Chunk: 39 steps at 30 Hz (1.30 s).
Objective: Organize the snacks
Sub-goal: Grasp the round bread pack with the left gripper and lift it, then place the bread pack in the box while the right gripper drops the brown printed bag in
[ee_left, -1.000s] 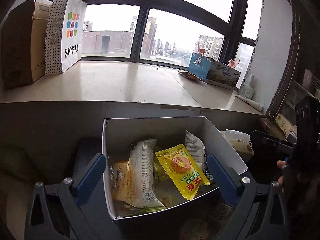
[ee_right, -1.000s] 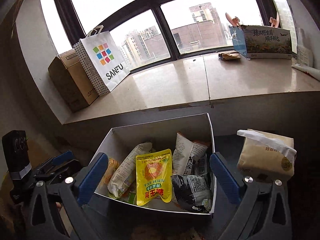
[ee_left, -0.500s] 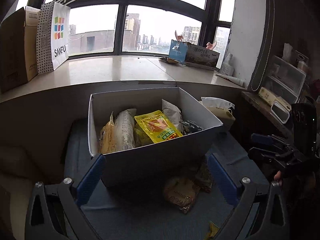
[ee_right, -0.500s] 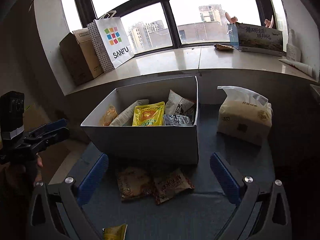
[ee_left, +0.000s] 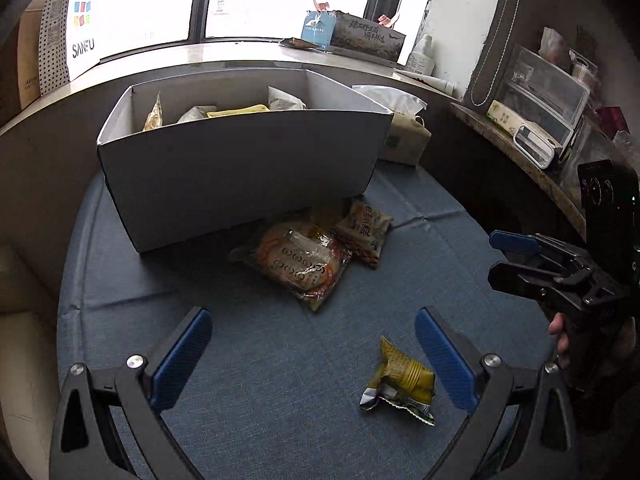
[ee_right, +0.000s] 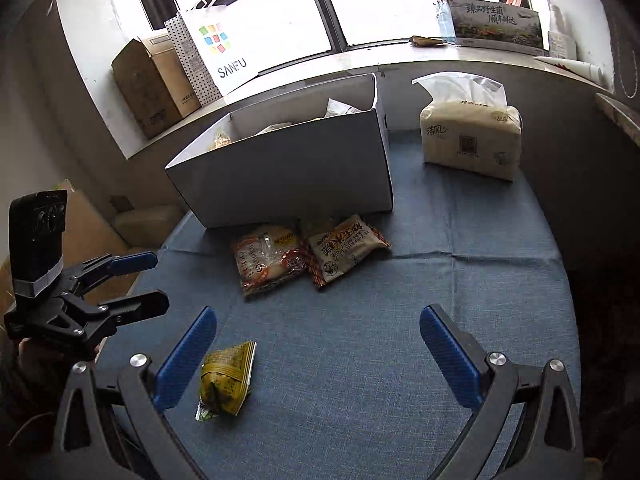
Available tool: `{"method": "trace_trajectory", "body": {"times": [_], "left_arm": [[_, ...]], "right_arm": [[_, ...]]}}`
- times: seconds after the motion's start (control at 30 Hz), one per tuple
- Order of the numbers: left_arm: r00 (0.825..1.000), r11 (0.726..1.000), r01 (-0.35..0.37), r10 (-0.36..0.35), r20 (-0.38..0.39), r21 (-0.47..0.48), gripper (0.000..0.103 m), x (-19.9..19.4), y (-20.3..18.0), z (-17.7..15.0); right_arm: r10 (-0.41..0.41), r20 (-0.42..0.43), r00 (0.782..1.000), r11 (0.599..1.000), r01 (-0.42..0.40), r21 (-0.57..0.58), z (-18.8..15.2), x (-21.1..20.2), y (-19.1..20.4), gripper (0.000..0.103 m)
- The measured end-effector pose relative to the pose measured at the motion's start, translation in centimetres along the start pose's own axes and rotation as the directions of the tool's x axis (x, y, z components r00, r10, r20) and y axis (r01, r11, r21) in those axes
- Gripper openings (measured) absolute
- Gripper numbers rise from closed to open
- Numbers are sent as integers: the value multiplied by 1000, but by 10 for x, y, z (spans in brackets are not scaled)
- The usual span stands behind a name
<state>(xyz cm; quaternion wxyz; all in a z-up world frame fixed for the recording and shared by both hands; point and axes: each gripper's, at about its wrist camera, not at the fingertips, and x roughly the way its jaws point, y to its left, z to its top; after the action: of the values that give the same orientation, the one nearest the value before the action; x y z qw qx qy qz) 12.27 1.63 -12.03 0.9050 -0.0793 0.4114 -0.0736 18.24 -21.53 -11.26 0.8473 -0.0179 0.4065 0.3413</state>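
Both grippers hang above the near part of a blue cloth-covered tabletop (ee_right: 460, 240), aimed toward the window. The left gripper (ee_left: 312, 354) has its blue-padded jaws spread wide with nothing between them; the right gripper (ee_right: 318, 354) is likewise wide apart and empty, a hand (ee_left: 560, 336) gripping its handle at the right edge of the left wrist view. At the far edge of the tabletop stands a white cardboard box (ee_right: 288, 172), open-topped, with several snack packets showing above its rim, among them a yellow one (ee_left: 236, 111) and a white one (ee_left: 284, 100). To the box's right, near the far right corner, sits a tissue pack (ee_right: 470, 136). Just in front of the box lie an orange-printed clear packet (ee_right: 266, 258) and a brown packet (ee_right: 346, 248), edges touching. Nearer the grippers lies a small green-yellow packet (ee_right: 226, 378), alone on the cloth.
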Motion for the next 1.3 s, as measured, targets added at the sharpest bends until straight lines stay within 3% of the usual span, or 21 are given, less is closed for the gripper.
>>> {"method": "trace_trajectory", "body": {"times": [0.2,0.43,0.67,0.77,0.83,1.07,1.3], "left_arm": [[999,998,1,2,-44,70,103,25,-3,17],[991,983,15,10,-136,182,103,86,-11,44],[976,983,-10,49,-213,184,103,125,6,47],[982,977,-7,48,-184,215,94,118,5,42],[984,980,13,23,-177,200,80,110,9,40],[999,997,19,-15,-48,74,79,47,30,20],[996,1000,14,-14,83,-8,79,-36,39,-5]], "right_arm": [[2,27,1000,1000,-1,-16,4,-7,4,103],[-19,33,999,999,20,-28,0,-13,5,103],[-37,33,999,999,37,-6,-2,-17,-4,103],[-40,26,999,999,40,2,-2,-15,-6,103],[-37,20,999,999,37,2,-2,-11,-6,103],[-39,-24,999,998,38,-43,0,9,-2,103],[-91,-71,993,983,78,-169,25,60,1,103]]}}
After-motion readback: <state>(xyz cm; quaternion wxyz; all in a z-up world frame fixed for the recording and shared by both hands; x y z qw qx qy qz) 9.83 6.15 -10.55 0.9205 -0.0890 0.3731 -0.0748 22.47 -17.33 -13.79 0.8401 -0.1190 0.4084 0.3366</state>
